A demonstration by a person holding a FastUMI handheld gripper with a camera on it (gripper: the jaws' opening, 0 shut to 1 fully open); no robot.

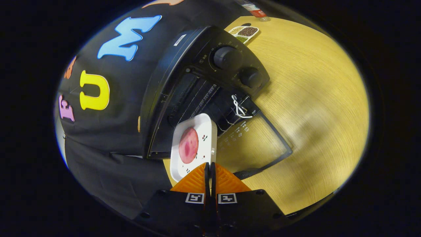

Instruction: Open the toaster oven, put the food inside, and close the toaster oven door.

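Fingers (210, 169) pinched tight on the plate (205, 126) rim, food (188, 145) riding along, open toaster oven (197, 95) cavity straight ahead past its dropped door (260, 144).

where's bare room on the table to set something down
Bare wooden table lies beside the toaster oven's knobs, out past its open door. It is crowded at the oven mouth, where the claw, shut on the white plate, holds the food.
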